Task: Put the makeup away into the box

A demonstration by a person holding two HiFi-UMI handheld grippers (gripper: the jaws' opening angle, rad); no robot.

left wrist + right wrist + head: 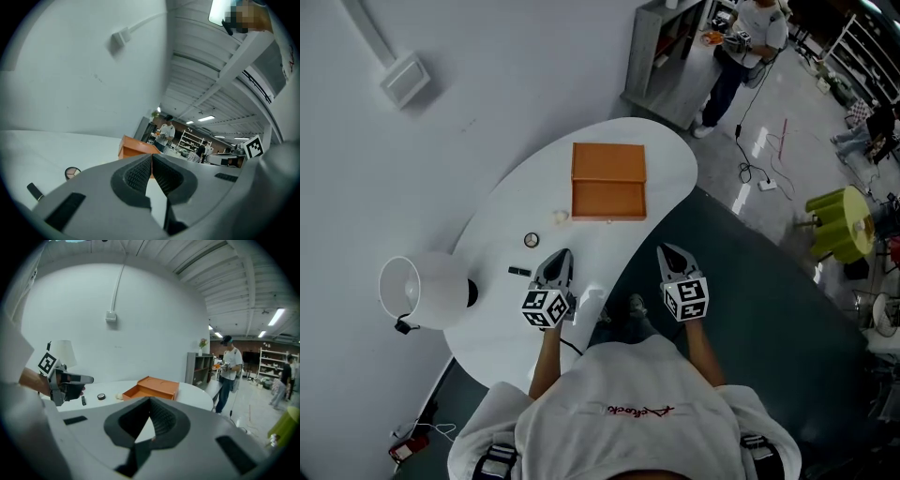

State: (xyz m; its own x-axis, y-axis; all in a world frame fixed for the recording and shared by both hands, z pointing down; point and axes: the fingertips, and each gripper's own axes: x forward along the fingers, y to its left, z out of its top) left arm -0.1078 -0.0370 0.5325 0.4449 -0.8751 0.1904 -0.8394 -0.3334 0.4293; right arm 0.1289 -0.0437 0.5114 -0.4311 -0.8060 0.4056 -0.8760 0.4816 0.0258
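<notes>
An open orange box (608, 181) sits on the far part of the white table (670, 173); it also shows in both gripper views (136, 146) (152, 387). Nearer me lie a round compact (532, 240) (72, 173) (101, 396), a small cream piece (561, 217) and a black stick (519, 272) (33, 191). My left gripper (562, 256) (152, 155) hovers over the table's near part, right of the stick, shut and empty. My right gripper (669, 251) (151, 400) hangs just off the table's right edge, jaws together, holding nothing.
A white lamp (417, 291) stands at the table's left end. Beyond the table a person (741, 47) stands by a grey shelf (661, 42). A cable (750, 173) lies on the floor, and a yellow-green stool (842, 223) stands at the right.
</notes>
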